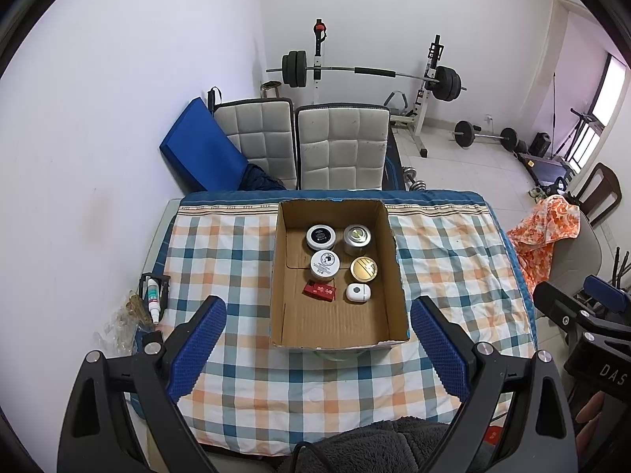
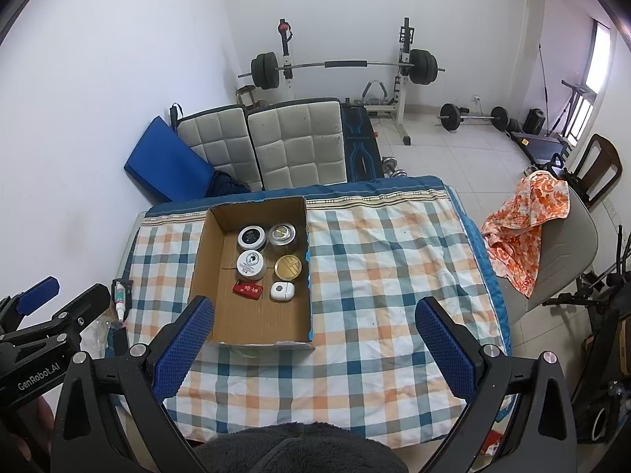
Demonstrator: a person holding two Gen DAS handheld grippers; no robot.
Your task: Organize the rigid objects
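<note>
Both grippers: black angular frames, silver screws, fingers (image 1: 199, 345) faced with blue dimpled pads. White "GenRobot.AI" marking. Dark grey fleece garment (image 2: 299, 451) worn.

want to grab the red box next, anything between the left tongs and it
Only the cardboard box's near wall. The red box lies inside behind it, so the open left tongs must come in over the top.

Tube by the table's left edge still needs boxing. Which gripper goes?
Left, probably. The tube lies just outside the left gripper, whose jaws are open. The right gripper sits beyond the cardboard box.
</note>
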